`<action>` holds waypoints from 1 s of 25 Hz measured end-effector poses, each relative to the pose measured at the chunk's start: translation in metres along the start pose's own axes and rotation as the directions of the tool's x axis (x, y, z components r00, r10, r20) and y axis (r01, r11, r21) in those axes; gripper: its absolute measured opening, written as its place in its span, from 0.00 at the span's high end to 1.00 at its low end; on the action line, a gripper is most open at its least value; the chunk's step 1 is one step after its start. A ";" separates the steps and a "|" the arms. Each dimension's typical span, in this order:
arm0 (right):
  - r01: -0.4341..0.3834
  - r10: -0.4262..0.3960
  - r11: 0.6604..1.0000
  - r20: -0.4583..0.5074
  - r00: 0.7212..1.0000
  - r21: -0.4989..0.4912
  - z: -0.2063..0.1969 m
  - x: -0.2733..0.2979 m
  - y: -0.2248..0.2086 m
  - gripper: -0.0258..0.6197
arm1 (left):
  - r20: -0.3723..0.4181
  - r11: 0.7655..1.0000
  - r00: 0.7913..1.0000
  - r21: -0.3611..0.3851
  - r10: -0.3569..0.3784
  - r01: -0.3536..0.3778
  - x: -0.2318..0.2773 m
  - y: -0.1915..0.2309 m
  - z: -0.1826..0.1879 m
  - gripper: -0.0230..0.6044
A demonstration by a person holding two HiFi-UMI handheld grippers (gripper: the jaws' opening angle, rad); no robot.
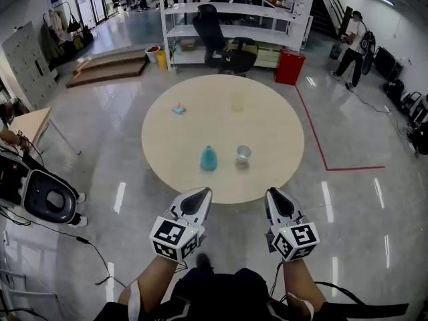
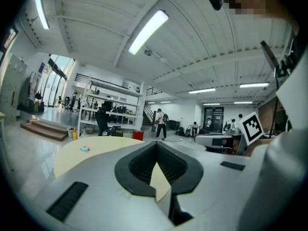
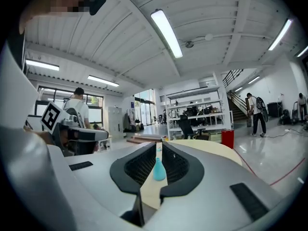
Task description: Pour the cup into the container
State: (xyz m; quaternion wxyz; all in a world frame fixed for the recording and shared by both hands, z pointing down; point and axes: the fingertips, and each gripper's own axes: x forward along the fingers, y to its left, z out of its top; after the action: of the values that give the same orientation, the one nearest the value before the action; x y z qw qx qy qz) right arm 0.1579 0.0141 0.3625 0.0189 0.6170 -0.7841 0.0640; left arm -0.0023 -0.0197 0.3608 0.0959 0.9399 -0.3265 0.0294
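A round beige table (image 1: 200, 122) carries a teal bottle-shaped container (image 1: 208, 158) and, just to its right, a small clear cup (image 1: 243, 154). A second, pale translucent cup (image 1: 238, 101) stands farther back. Both grippers hover side by side over the floor, short of the table's near edge. My left gripper (image 1: 200, 194) has its jaw tips together and holds nothing. My right gripper (image 1: 275, 194) is shut too, with only a thin slit between its jaws. Through that slit the right gripper view shows the teal container (image 3: 159, 170) straight ahead on the table.
A small teal and pink object (image 1: 178, 110) lies at the table's back left. Behind the table are white shelving (image 1: 234, 19), an office chair (image 1: 221, 39) and a red bin (image 1: 289, 67). A white machine (image 1: 45, 196) sits on the floor at left. A person (image 1: 352, 45) stands at the far right.
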 end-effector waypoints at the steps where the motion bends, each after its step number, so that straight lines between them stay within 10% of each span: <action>1: 0.007 -0.007 1.000 0.002 1.000 0.004 0.002 0.012 -0.001 0.93 | 0.003 1.000 1.000 -0.001 -0.009 0.009 0.007 0.010 0.003 0.98; 14: 0.005 -0.002 0.999 -0.102 0.995 0.035 -0.043 0.133 -0.066 0.70 | -0.059 0.999 0.998 -0.031 -0.012 0.011 0.116 0.088 -0.015 0.98; 25: -0.172 0.186 0.982 -0.219 0.958 0.082 -0.090 0.230 -0.129 0.59 | -0.132 0.997 0.990 -0.050 0.055 -0.062 0.219 0.126 -0.037 0.98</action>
State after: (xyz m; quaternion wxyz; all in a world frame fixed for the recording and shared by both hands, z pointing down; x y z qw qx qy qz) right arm 0.2239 -0.2261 0.4864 0.0831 0.5326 -0.8270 0.1594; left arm 0.0915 -0.2420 0.4433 0.1413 0.9231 -0.3475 0.0851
